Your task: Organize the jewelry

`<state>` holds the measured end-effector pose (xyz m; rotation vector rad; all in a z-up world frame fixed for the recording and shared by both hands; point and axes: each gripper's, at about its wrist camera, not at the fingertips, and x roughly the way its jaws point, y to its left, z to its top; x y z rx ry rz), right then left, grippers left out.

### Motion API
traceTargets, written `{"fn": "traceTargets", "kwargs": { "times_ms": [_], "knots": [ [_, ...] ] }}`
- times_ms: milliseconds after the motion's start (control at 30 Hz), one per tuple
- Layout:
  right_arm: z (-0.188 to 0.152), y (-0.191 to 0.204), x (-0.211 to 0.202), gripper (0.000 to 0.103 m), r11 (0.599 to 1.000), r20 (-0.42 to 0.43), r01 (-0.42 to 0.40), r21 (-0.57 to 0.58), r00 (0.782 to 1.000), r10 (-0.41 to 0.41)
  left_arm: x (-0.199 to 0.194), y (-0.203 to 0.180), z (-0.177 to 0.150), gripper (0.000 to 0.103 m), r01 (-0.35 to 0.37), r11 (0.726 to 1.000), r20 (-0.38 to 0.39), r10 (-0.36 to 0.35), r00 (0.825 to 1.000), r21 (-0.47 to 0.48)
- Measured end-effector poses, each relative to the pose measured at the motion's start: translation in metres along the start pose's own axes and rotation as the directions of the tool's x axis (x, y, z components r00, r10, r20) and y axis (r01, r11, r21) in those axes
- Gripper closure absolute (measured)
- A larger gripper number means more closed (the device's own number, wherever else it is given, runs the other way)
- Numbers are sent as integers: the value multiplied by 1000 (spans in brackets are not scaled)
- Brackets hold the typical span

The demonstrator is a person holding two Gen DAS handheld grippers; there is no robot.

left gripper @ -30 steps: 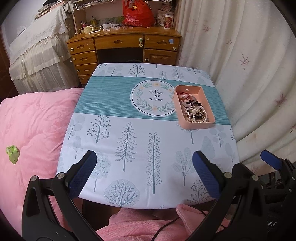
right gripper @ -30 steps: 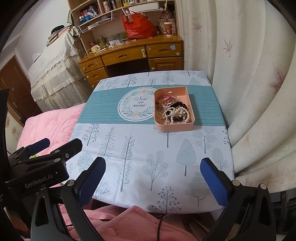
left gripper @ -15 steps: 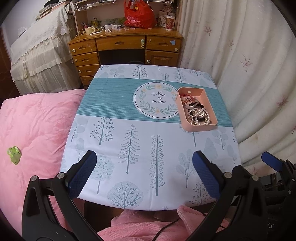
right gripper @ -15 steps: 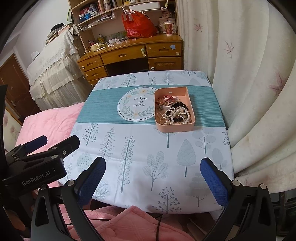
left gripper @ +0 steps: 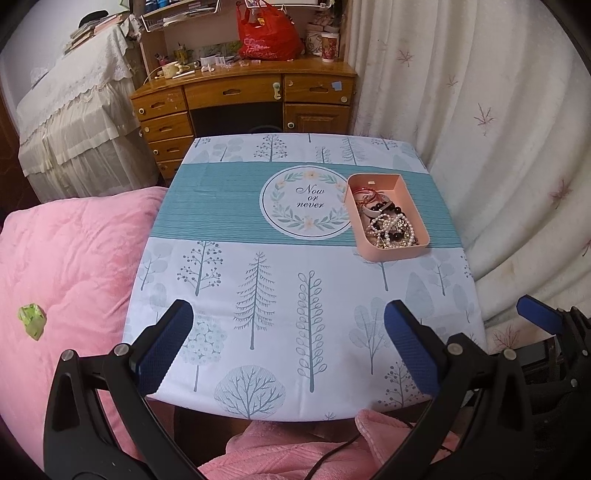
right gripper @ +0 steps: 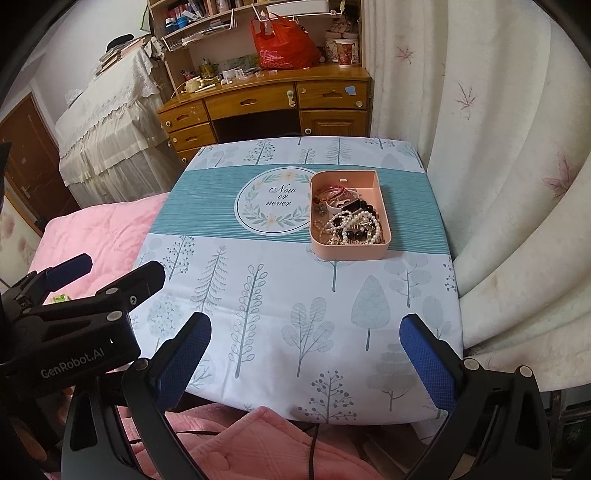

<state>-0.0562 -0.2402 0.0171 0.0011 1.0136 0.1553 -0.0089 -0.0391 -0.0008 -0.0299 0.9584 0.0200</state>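
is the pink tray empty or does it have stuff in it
Not empty: the pink tray holds a tangled pile of jewelry, pearl and dark bead strands.

Jewelry (right gripper: 349, 218) lies in a tray (right gripper: 347, 252) on the table's (right gripper: 280, 302) right side.

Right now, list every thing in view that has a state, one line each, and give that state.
Left tool: open, empty, above the near table edge.
Right tool: open, empty, above the near table edge.
Pink tray: upright on the teal band, no lid, loaded.
Jewelry: tangled in a heap inside the tray.
Tablecloth: spread flat over the table.
Desk drawers: all shut.
Red bag: sitting on the desk.
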Motion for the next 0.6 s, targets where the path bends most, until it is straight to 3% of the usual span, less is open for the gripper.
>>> {"fn": "traceTargets", "kwargs": {
  "times_ms": [600],
  "knots": [
    [0, 2, 0, 0, 1000, 0, 2, 1, 1000, -2, 3, -4, 12, 0, -13, 1000, 5, 13, 1000, 5]
  ]
}}
